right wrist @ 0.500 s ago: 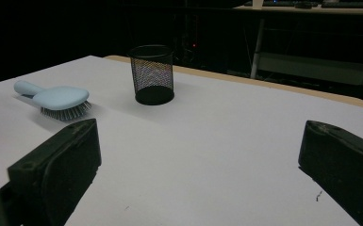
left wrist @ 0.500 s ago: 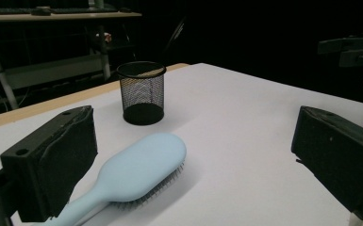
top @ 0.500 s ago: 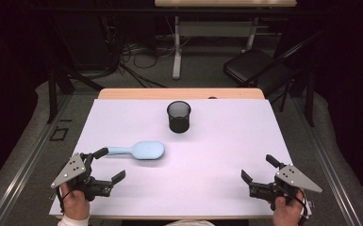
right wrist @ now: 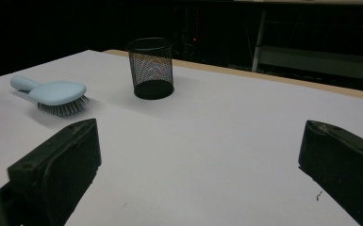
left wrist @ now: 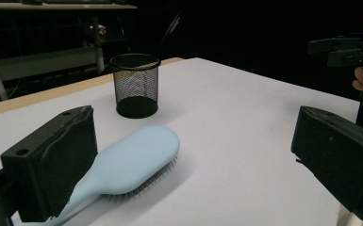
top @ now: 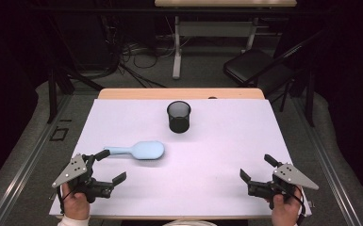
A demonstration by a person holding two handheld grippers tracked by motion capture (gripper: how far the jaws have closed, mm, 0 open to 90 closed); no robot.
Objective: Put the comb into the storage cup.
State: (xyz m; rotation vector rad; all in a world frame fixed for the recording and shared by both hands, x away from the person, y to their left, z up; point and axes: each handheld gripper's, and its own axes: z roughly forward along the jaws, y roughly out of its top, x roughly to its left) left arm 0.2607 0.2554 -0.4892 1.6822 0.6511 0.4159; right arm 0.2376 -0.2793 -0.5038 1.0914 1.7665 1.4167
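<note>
Clearly left gripper (top: 108, 165) nearest hairbrush (top: 136, 150), jaws wide apart, nothing between pads. Brush lies bristles down on white table cover (top: 217, 155), handle toward left gripper, mesh cup (top: 178, 117) well apart behind it. Right gripper (top: 257, 173) also wide open, empty, near table's front edge. Likely step: grasp handle. Approach low, straddle handle squarely, close on narrow neck, avoid pushing brush sideways.
</note>
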